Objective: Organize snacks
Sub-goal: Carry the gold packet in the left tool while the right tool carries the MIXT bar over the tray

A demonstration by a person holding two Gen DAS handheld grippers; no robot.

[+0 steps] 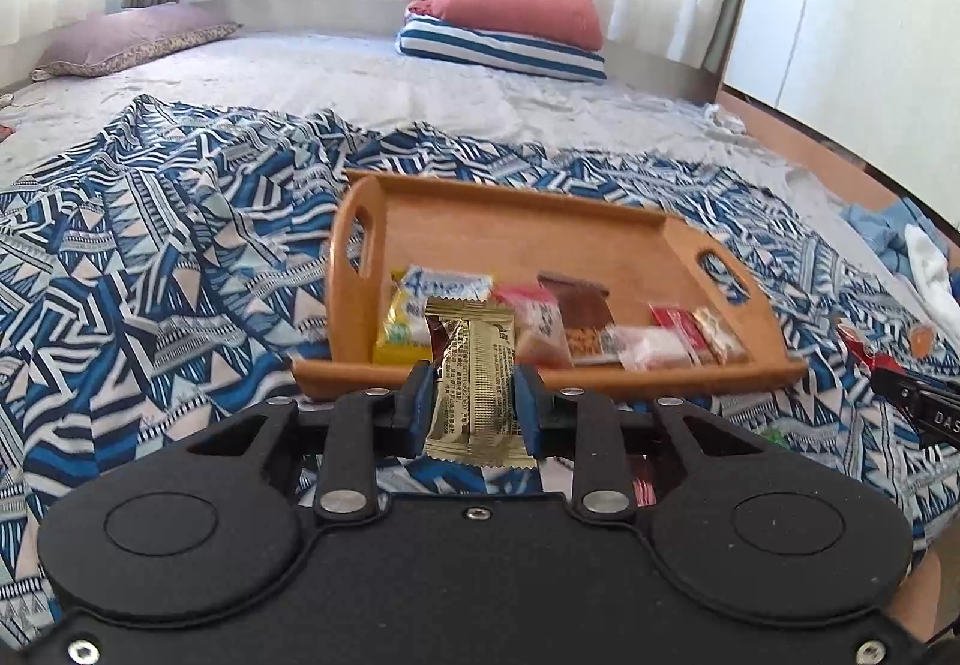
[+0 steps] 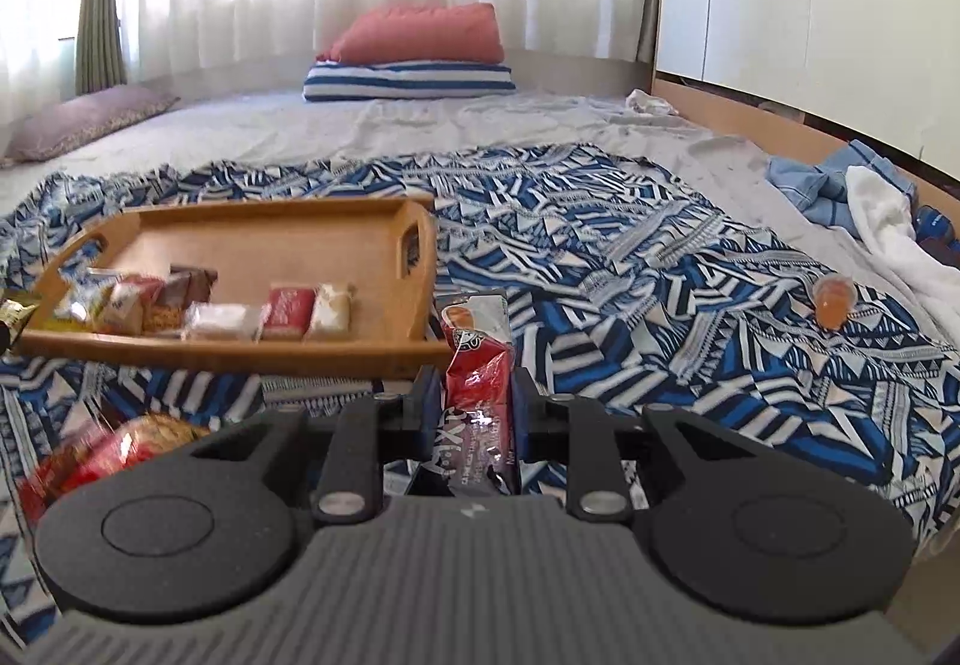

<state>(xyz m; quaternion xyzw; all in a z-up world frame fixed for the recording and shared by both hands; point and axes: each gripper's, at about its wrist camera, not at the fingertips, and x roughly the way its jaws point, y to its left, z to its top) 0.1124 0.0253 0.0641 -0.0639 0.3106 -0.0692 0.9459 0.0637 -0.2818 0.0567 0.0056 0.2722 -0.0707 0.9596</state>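
Observation:
A wooden tray (image 1: 528,221) lies on a blue patterned cloth and holds a row of several wrapped snacks (image 1: 558,323) along its near side. My left gripper (image 1: 474,401) is shut on a gold-wrapped snack (image 1: 477,389), held upright just before the tray's near rim. In the right wrist view the tray (image 2: 288,239) lies ahead to the left. My right gripper (image 2: 477,395) is shut on a red snack packet (image 2: 477,353), near the tray's right front corner. The right gripper's tip (image 1: 918,401) shows at the left wrist view's right edge.
An orange jelly cup (image 2: 834,296) lies on the cloth (image 2: 660,257) at right. A red and orange snack bag (image 2: 114,449) lies near left, below my right gripper. Blue and white clothes (image 2: 864,197) are piled at far right. Pillows (image 2: 414,47) sit at the bed's far end.

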